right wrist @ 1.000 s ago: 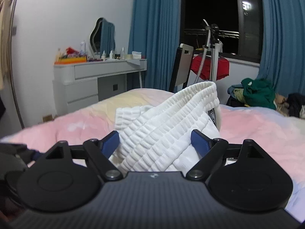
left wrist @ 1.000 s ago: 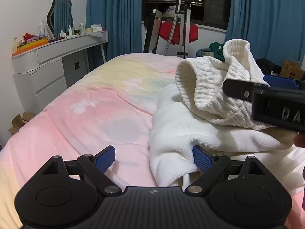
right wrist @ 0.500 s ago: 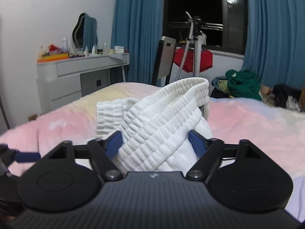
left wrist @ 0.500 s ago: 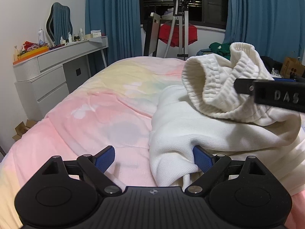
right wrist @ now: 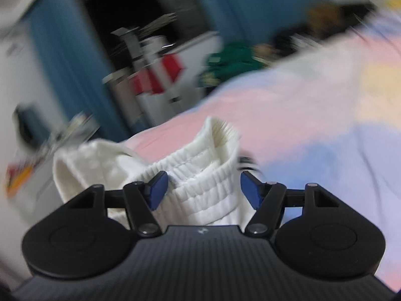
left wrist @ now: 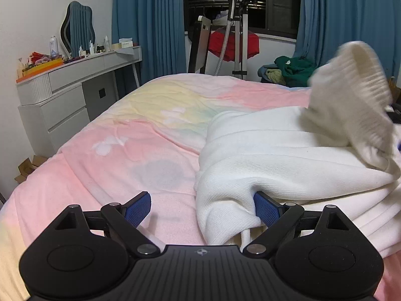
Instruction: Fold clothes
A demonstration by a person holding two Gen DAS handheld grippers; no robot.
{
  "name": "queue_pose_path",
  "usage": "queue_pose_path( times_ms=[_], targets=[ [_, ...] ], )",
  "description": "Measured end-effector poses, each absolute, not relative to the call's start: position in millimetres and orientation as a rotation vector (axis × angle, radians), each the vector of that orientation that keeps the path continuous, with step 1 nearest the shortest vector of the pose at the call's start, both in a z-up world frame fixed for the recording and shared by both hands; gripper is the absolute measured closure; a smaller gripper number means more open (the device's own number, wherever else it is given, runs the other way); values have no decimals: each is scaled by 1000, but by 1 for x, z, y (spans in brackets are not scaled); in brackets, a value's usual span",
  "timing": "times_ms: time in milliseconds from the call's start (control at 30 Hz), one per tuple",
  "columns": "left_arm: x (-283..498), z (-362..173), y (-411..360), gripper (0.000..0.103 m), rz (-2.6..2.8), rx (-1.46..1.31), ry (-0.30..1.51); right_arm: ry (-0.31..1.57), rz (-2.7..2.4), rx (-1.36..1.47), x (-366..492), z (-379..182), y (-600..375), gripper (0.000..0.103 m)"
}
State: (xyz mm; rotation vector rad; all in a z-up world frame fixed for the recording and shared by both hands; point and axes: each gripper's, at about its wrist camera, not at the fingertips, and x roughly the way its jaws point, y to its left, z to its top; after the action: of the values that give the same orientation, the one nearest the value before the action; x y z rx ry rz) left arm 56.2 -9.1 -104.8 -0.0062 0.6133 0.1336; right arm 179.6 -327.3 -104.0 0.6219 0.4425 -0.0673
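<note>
A white knit garment [left wrist: 288, 158] lies bunched on the pastel bedspread [left wrist: 150, 130]. My left gripper [left wrist: 201, 209] is open and low over the bed, with a fold of the garment lying between its blue pads and against the right one. The garment's ribbed hem [left wrist: 351, 95] is raised at the right of the left wrist view and is blurred. In the right wrist view my right gripper [right wrist: 203, 190] is open, tilted, with the ribbed hem [right wrist: 208, 175] bunched between its blue pads; that view is motion-blurred.
A grey dresser [left wrist: 62, 95] with bottles and a mirror stands left of the bed. Blue curtains [left wrist: 150, 25], a dark window, a chair and a stand with a red item [left wrist: 233, 45] are behind. A pile of green clothes [left wrist: 293, 70] lies at the back right.
My right gripper has swung right and tilted, carrying the ribbed hem rightwards; its body has left the left wrist view. My left gripper has stayed put and open.
</note>
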Motion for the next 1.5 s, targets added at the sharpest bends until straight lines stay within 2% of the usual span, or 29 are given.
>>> queue_pose_path(
  times_ms=[167,367,500,567,633,733,967,1100,1167,1200,1267,1333,1500],
  targets=[
    [57,-105,-7,12,131,-20,619,468,-214,1008,150,-139,-378,35],
    [57,-104,-7,12,131,-31,622,457,-363,1196,124,-161,-402,35],
    [57,-104,-6,12,129,-39,622,390,-311,1186,122,-154,-399,34],
    [57,-103,-7,12,129,-35,620,377,-242,1177,126,-148,-396,26],
    [57,-103,-9,12,129,-22,615,387,-173,1179,131,-146,-392,25],
    [56,-103,-11,12,131,-10,608,444,-89,1169,142,-146,-385,16],
    [58,-105,-13,12,131,9,603,551,0,1071,173,-145,-356,16],
    [57,-106,-15,12,128,31,595,517,-22,925,199,-143,-335,16],
    [57,-107,-17,12,126,42,592,515,-31,867,208,-143,-329,18],
    [57,-107,-17,12,125,47,590,516,-37,839,213,-143,-326,23],
    [57,-107,-18,12,117,48,590,517,-50,780,220,-141,-322,46],
    [58,-107,-19,12,103,50,592,505,-54,754,217,-134,-322,57],
    [51,-108,-32,12,49,110,574,455,-8,805,195,-116,-330,65]
  ],
)
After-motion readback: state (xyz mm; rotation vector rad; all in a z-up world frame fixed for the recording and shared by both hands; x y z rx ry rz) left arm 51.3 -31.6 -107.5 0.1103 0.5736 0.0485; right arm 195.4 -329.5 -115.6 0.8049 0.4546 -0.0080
